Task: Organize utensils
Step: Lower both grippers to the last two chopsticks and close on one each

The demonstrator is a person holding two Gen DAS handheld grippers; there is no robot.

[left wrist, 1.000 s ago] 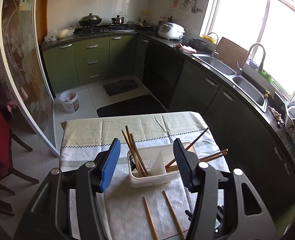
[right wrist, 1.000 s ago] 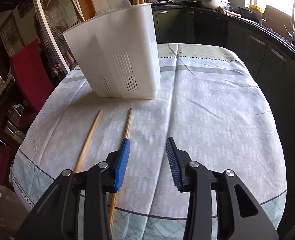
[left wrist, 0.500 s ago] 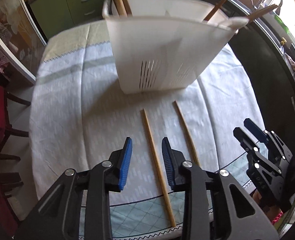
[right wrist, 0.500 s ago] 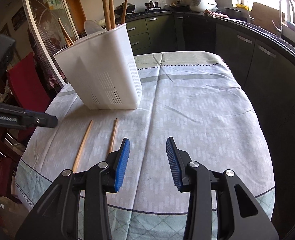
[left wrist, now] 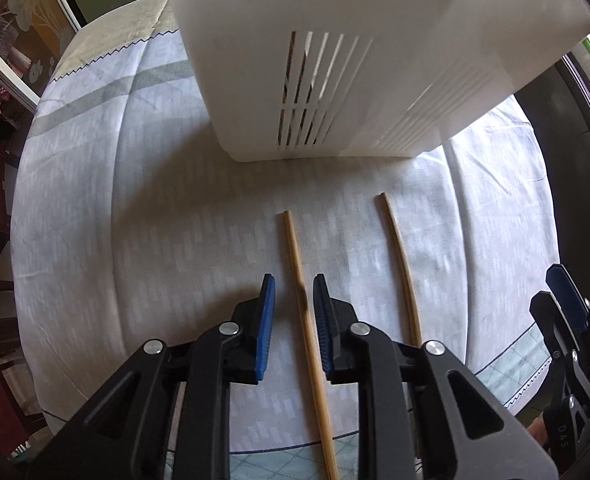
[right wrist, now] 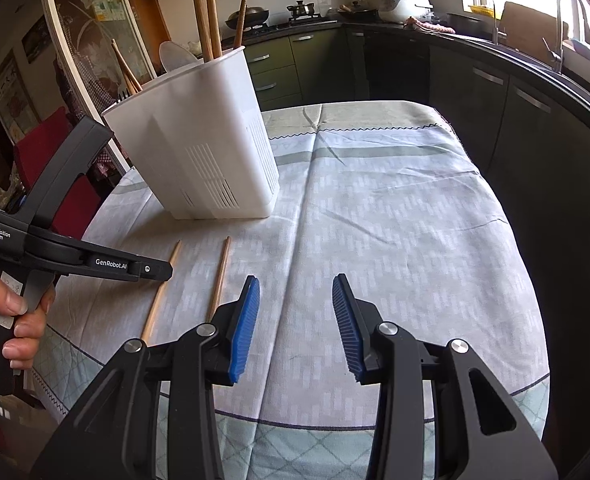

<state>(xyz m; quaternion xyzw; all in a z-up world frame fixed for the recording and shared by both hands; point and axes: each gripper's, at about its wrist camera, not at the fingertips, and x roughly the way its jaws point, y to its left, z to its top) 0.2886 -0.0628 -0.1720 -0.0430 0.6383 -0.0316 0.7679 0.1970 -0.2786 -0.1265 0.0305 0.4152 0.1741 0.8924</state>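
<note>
Left wrist view: left gripper [left wrist: 293, 295] low over the tablecloth [left wrist: 135, 200], blue pads straddling the nearer chopstick [left wrist: 299, 280], one on each side, a narrow gap left on both sides, nothing clamped yet. Lined up lengthwise with the stick, probably so a simple squeeze catches it across its width. Second chopstick [left wrist: 401, 264] flat on the cloth just to the right, roughly parallel, apart from the first. White utensil holder [left wrist: 355, 60] upright just beyond both stick tips, slotted wall facing the camera, close enough for a short lift-and-drop. Right gripper [left wrist: 567, 296] at the far right edge, clear of the sticks.

Right wrist view: right gripper [right wrist: 295, 312] held wide open above bare cloth, empty, off to the right of both sticks, likely parked to leave room for the other hand. Left gripper [right wrist: 151, 268] over the farther-left chopstick [right wrist: 163, 292], hand [right wrist: 11, 312] on its handle. Other chopstick [right wrist: 221, 272] lying free beside it. Holder [right wrist: 199, 140] already stocked with several chopsticks [right wrist: 205, 12] standing on end, so these two look like the last loose pieces.
</note>
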